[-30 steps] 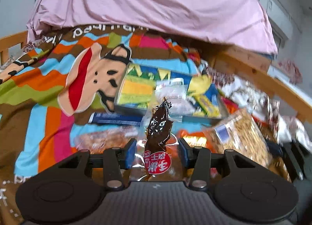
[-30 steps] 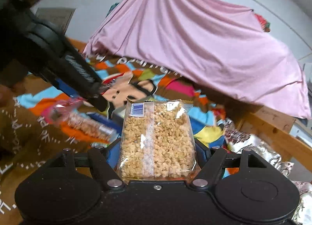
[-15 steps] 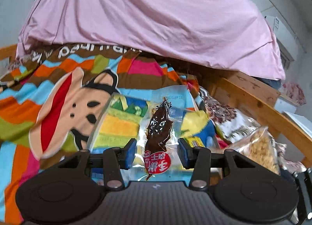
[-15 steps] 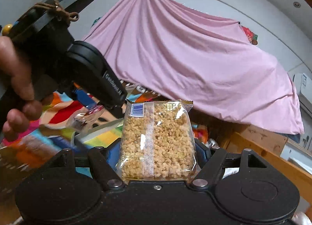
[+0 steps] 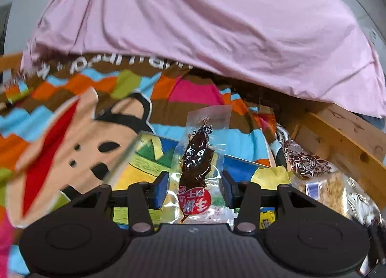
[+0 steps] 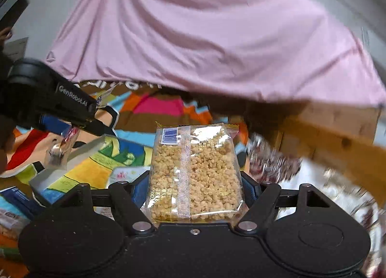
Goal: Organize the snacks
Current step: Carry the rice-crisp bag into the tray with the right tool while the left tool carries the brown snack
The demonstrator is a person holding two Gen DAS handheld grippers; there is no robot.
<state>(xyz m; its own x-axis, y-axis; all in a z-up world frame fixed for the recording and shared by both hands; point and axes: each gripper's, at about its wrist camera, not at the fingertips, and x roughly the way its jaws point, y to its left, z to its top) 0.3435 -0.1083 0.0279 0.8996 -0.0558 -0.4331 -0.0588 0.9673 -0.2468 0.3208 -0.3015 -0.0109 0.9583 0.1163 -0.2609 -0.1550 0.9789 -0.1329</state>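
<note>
Clear plastic fills both our grips: our left gripper pinches a dark dried-snack packet, our right gripper clamps a bag of puffed grains. Both hang over the box on the striped blanket, its near rim below; the wooden rail bounds the right edge.

snack tray on blanket, sheet behind

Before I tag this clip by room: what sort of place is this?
Probably a bedroom: a cartoon-print bedspread covers a bed with a wooden frame, a pink sheet hangs behind, and snack packets lie about.
</note>
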